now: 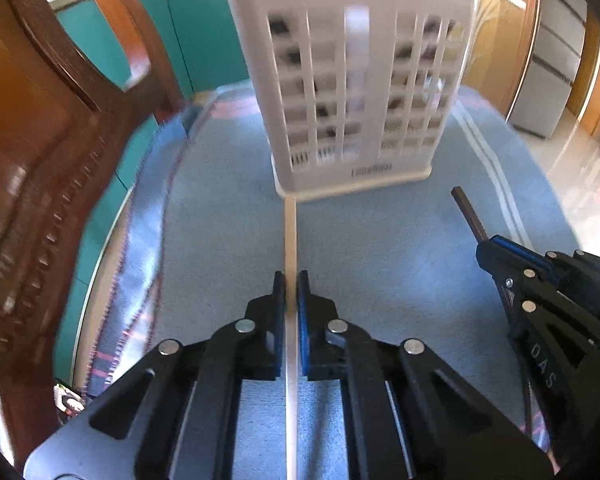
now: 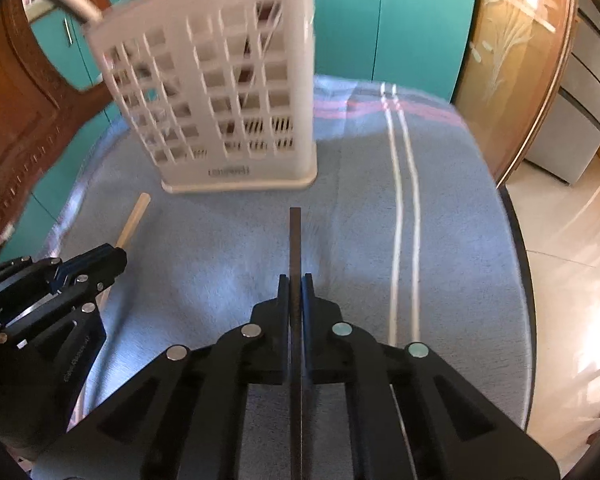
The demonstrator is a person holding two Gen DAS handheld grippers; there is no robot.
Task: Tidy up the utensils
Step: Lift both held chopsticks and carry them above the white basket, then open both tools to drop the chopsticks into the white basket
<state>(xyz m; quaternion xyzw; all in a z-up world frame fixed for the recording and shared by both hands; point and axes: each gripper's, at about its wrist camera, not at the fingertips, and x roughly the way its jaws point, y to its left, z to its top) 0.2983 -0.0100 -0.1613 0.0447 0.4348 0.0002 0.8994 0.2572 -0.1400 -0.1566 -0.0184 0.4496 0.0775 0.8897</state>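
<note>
Left wrist view: my left claw (image 1: 291,280) grips a pale wooden stick (image 1: 290,236), tip near the white holder (image 1: 352,92) on the bench (image 1: 220,208).

Right wrist view: my right claw (image 2: 296,284) clamps a dark stick (image 2: 295,240). Both picked; next, I judge, lift and drop them into the holder's top.

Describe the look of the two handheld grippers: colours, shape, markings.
Both the left gripper and the right gripper are matte black scissor-style linkages with round silver pivot pins and blue-lined jaws. The right one carries pale lettering on its side. No cables or sleeves show.
</note>
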